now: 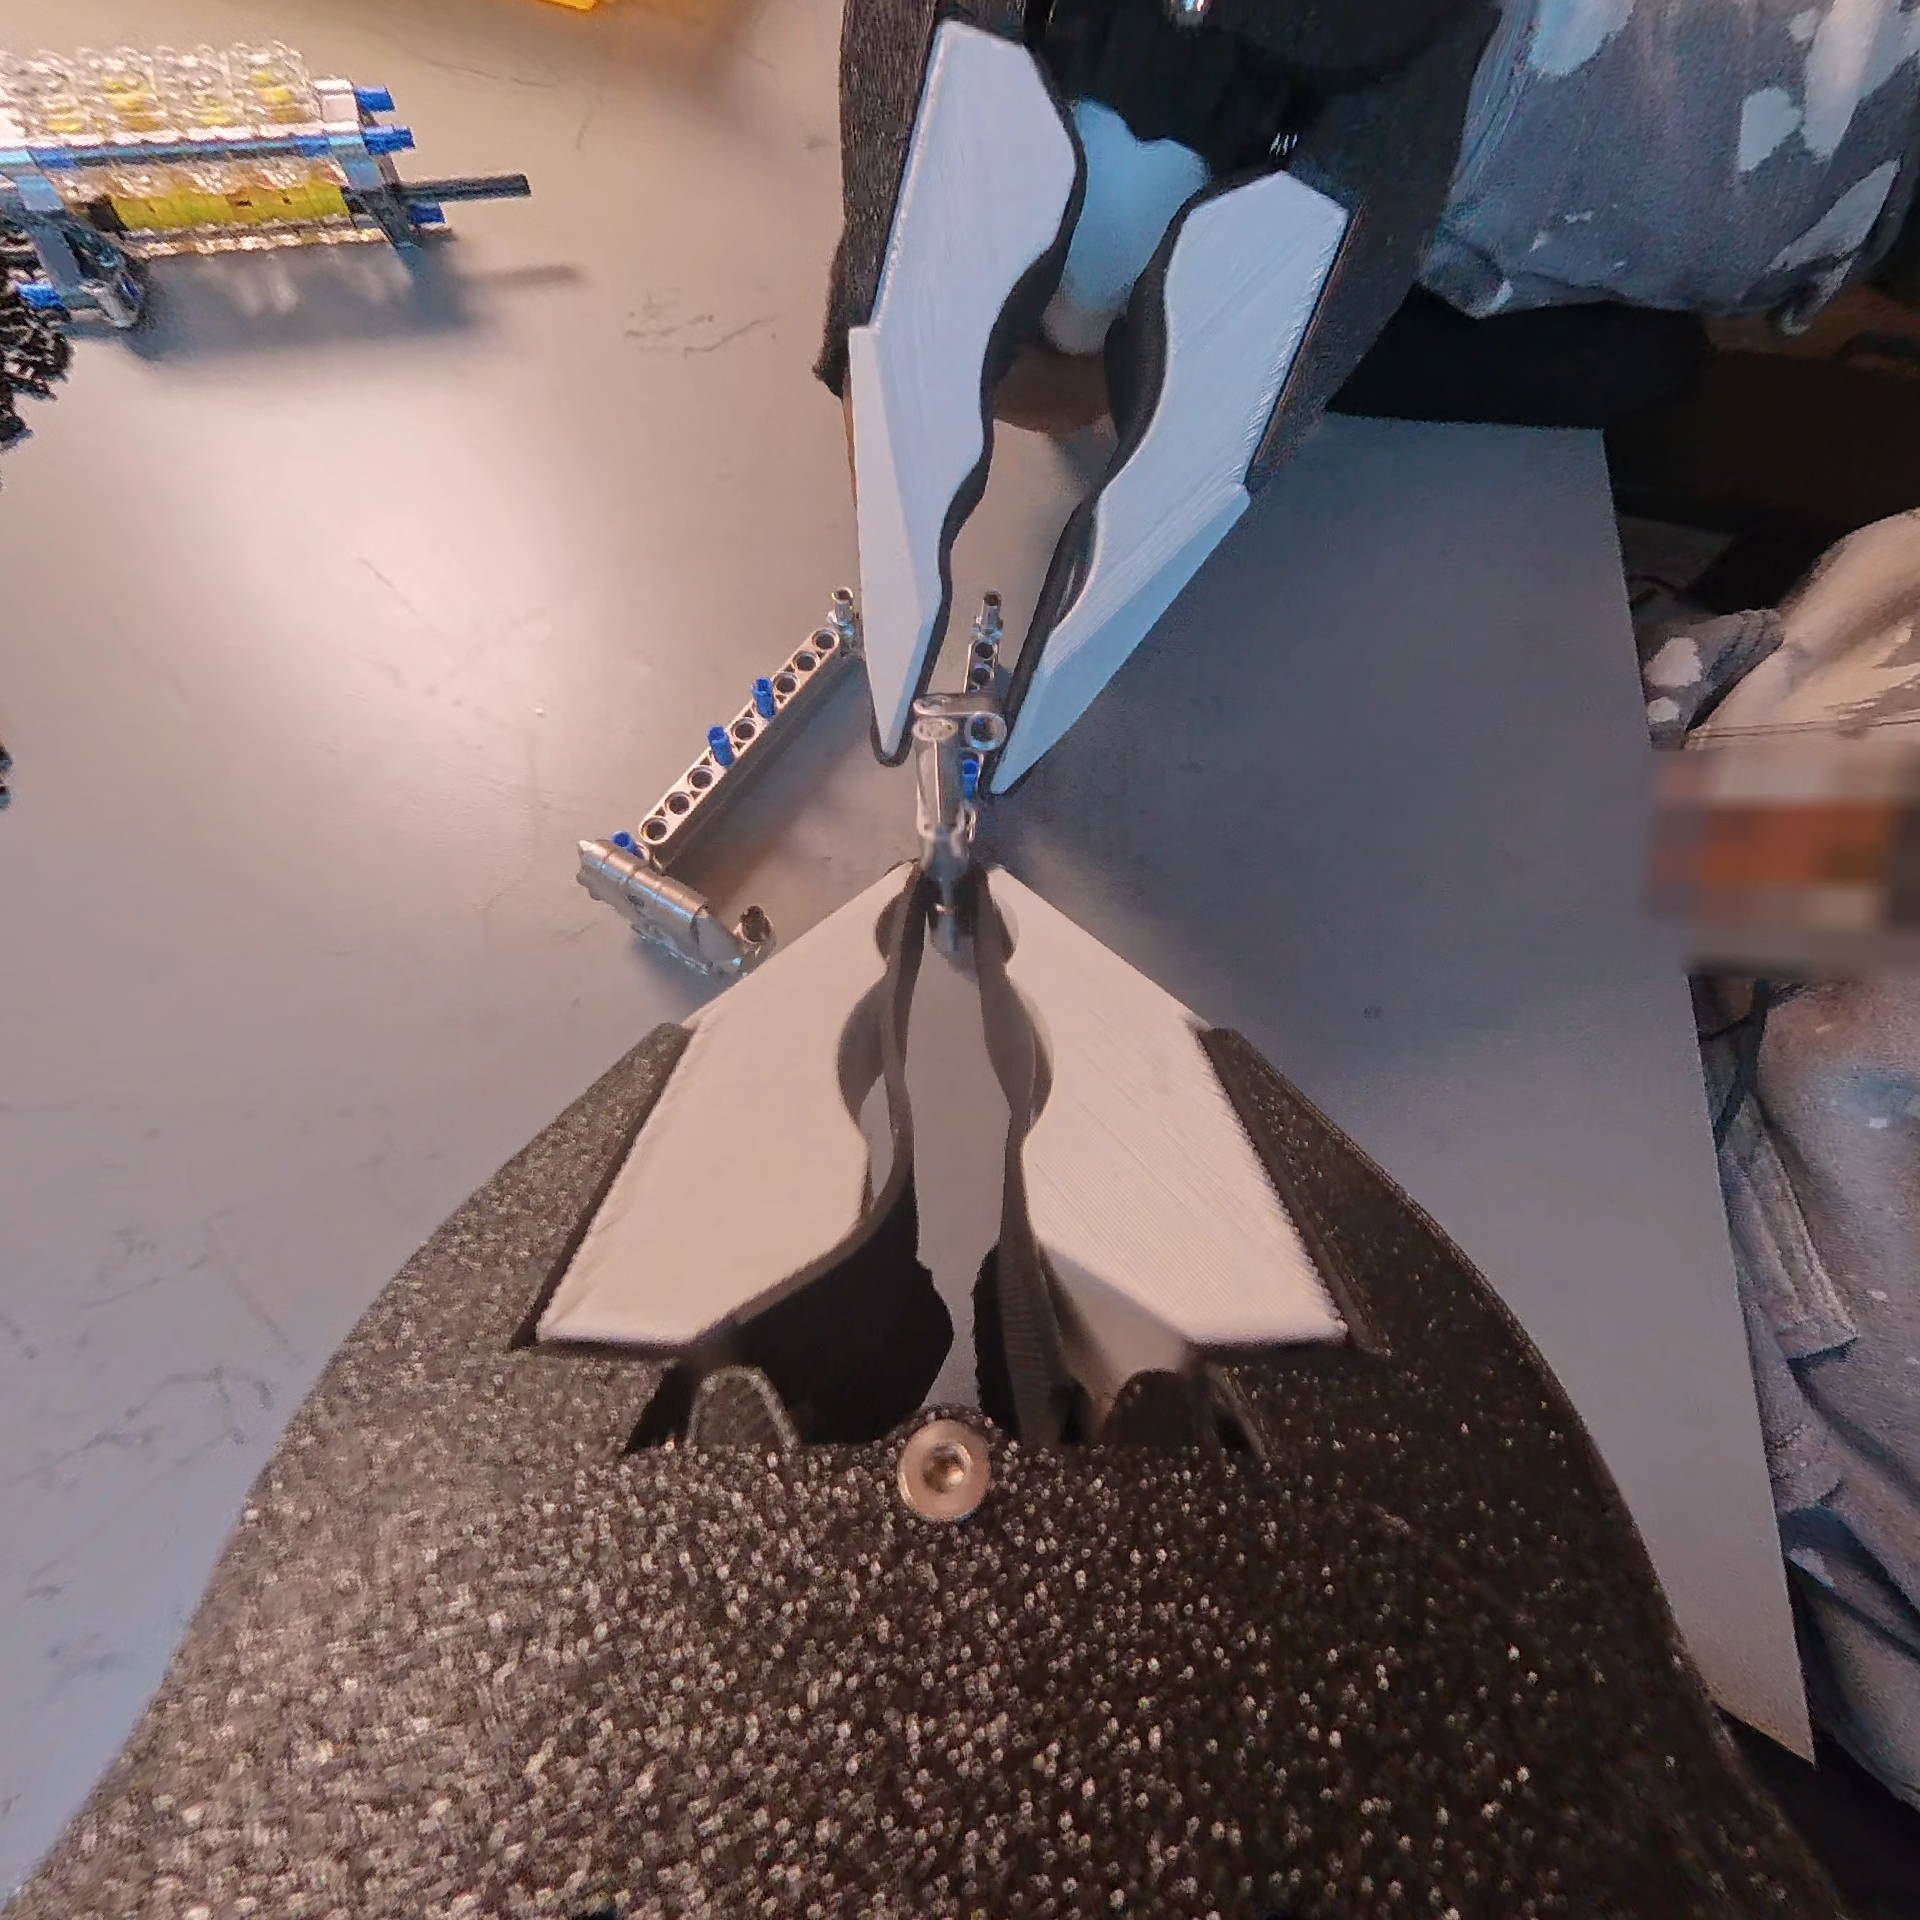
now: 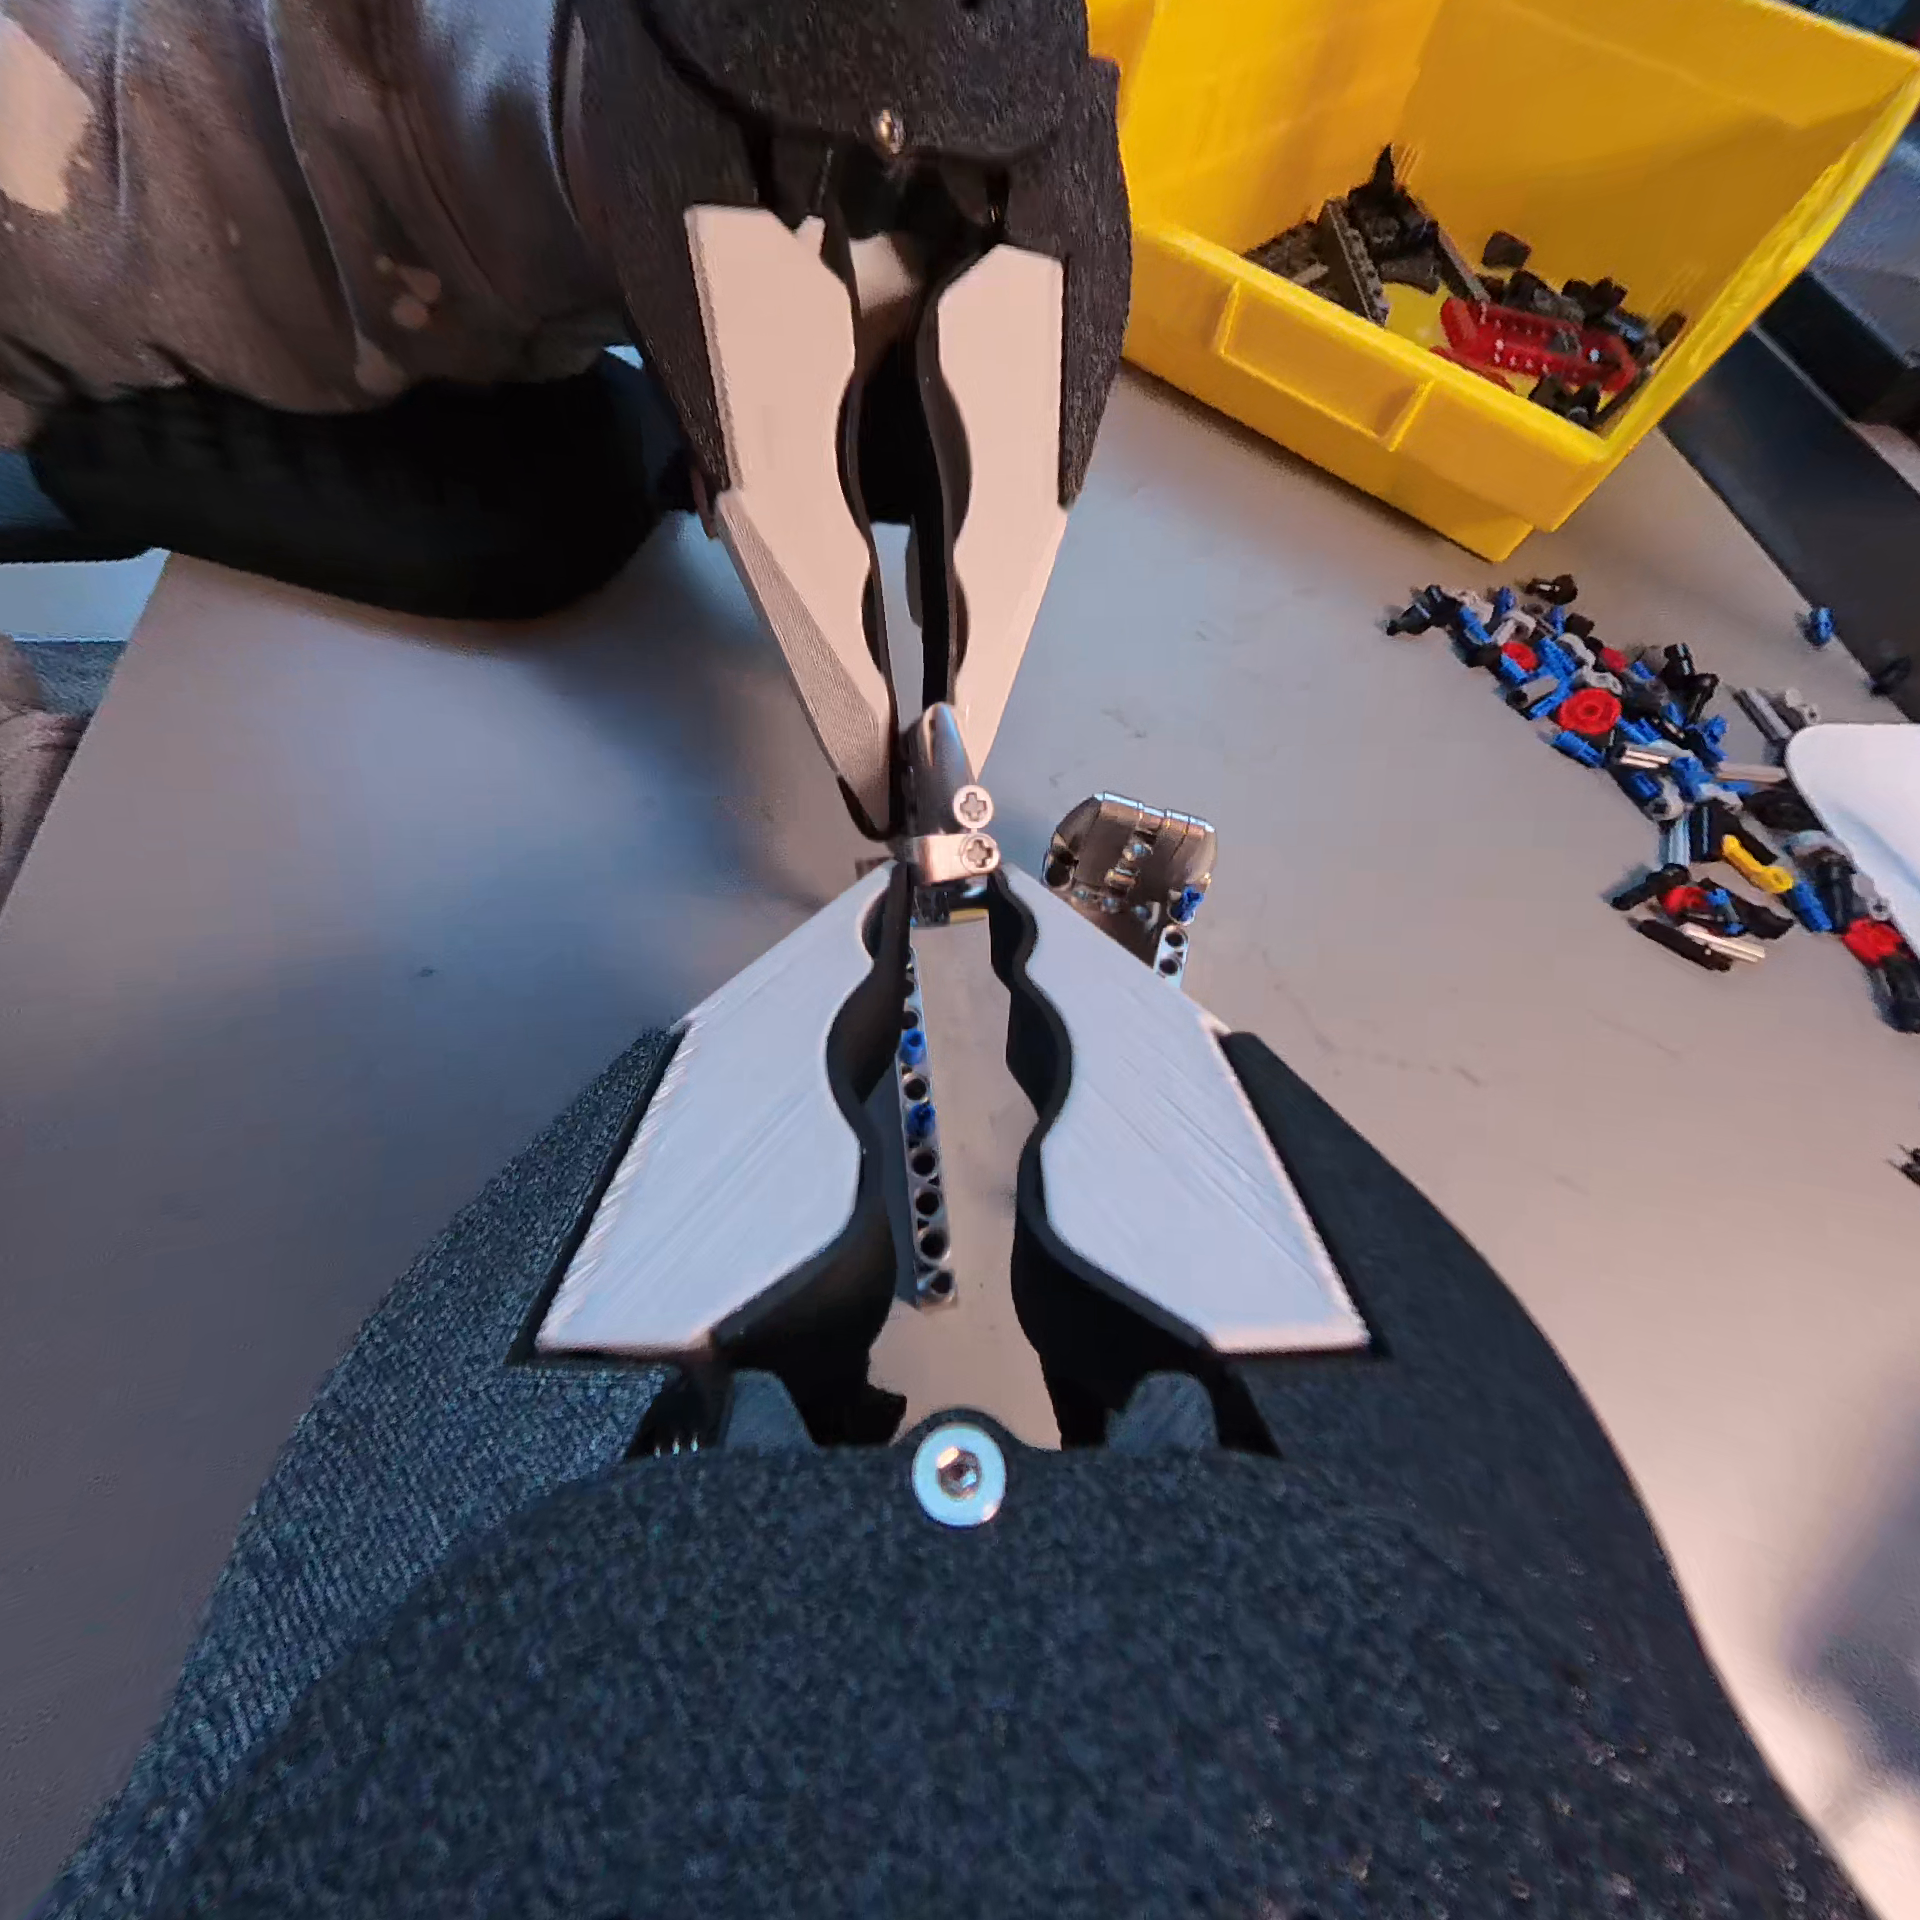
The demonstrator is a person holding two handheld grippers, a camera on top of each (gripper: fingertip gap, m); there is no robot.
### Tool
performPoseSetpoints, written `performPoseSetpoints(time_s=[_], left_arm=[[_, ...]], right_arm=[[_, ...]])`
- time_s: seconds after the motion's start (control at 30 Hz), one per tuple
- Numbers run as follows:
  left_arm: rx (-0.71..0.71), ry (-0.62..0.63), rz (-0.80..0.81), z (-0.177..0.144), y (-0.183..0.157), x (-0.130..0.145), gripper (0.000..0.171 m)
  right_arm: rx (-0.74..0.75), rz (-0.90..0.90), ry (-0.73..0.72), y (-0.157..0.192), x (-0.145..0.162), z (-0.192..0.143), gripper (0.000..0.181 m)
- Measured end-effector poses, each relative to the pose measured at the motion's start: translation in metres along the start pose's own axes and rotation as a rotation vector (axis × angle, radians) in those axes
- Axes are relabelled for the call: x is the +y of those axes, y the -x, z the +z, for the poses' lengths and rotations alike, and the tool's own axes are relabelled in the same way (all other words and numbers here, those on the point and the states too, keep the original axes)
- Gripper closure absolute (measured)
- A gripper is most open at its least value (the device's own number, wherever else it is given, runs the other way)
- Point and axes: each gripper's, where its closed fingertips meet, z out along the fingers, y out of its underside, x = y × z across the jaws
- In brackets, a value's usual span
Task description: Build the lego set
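A: Starting at the far left of the left wrist view, what is sitting on the desk (image 1: 312,644)?

B: A built block model (image 1: 197,177) in clear, yellow and blue pieces is resting at the top left corner. Nearer the middle, a grey perforated beam (image 1: 743,732) with blue pins is lying flat, joined to a rounded silver piece (image 1: 660,902) at its near end.

A: And the left tool (image 1: 948,891)?

B: Its two white fingers are closing almost to a point and are pinching the lower end of a small grey connector piece (image 1: 951,790), held just above the desk.

A: Is the right tool (image 1: 940,743) doing anything to it?

B: Yes. It is coming down from above, its tips nearly together, gripping the upper end of the same connector piece. So both tools are touching one small part between them, tip to tip.

A: What is the right wrist view showing?

B: On the left a person's sleeve (image 2: 312,208) is leaning on the desk edge. In the centre the right tool (image 2: 940,883) is narrowed onto the connector piece (image 2: 951,831), with the left tool (image 2: 935,764) clamping it from the far side. The perforated beam (image 2: 920,1143) is lying under the right tool's fingers.

A: And farther right?

B: A loose heap of small parts (image 2: 1683,769), blue, black and red, is spreading over the desk, and a yellow bin (image 2: 1403,416) holding dark and red pieces is standing behind it.
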Motion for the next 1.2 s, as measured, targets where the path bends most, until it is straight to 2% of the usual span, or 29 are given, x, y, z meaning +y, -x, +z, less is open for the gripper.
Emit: performPoseSetpoints(time_s=[0.13,0.23,0.37,0.47,0.57,0.8,0.93,1.0,1.2], left_arm=[[0.004,-0.081,-0.038,-0.008,0.003,-0.013,0.166],[-0.025,-0.075,-0.069,-0.008,0.009,-0.011,0.167],[-0.056,-0.083,-0.128,-0.011,0.020,-0.009,0.167],[-0.063,-0.083,-0.159,-0.011,0.024,-0.007,0.167],[-0.060,-0.079,-0.169,-0.008,0.024,-0.007,0.167],[-0.067,-0.061,-0.216,0.002,0.022,-0.007,0.167],[-0.092,-0.020,-0.252,0.012,0.019,-0.005,0.167],[-0.111,-0.003,-0.249,0.014,0.019,-0.004,0.167],[-0.123,-0.022,-0.225,0.014,0.015,-0.012,0.167]], right_arm=[[0.015,0.042,0.035,-0.006,0.008,-0.001,0.171],[0.019,0.035,0.058,-0.007,0.013,-0.002,0.169],[-0.049,-0.003,0.216,0.001,0.041,-0.011,0.145],[-0.054,-0.041,0.332,0.005,0.060,-0.018,0.148],[-0.040,-0.055,0.433,0.008,0.071,-0.023,0.161],[-0.058,0.059,0.535,0.022,0.078,-0.036,0.175],[-0.092,0.131,0.520,0.031,0.073,-0.032,0.173],[-0.098,0.135,0.477,0.030,0.066,-0.033,0.160],[0.055,0.162,0.159,-0.011,0.014,-0.032,0.154]])
